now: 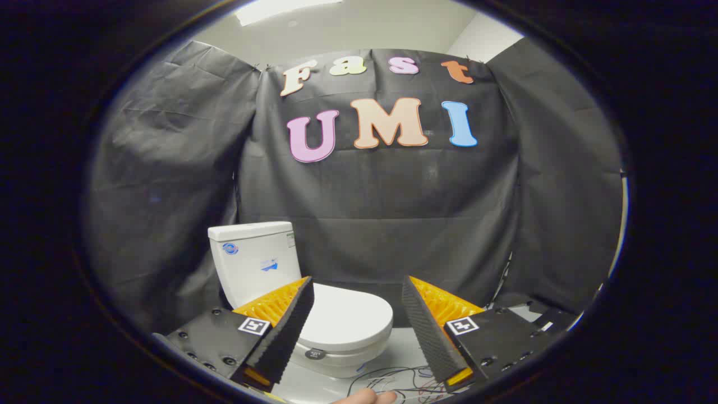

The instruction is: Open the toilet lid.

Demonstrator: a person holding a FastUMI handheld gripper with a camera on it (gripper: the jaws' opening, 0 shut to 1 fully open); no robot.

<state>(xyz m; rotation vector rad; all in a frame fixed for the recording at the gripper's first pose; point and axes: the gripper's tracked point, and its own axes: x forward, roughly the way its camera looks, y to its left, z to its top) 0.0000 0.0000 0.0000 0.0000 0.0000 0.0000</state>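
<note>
A white toilet stands on the floor ahead of my fingers, a little to the left. Its lid lies flat and closed over the seat. The white tank rises behind it against the black cloth. My gripper is open, with wide air between the two orange and black fingers. The left finger overlaps the lid's left side in the view, while the right finger stands to the right of the bowl. Nothing is held.
Black cloth walls close the booth behind the toilet and on both sides. Loose thin cables lie on the pale floor just right of the bowl. A person's fingertip shows low between my fingers.
</note>
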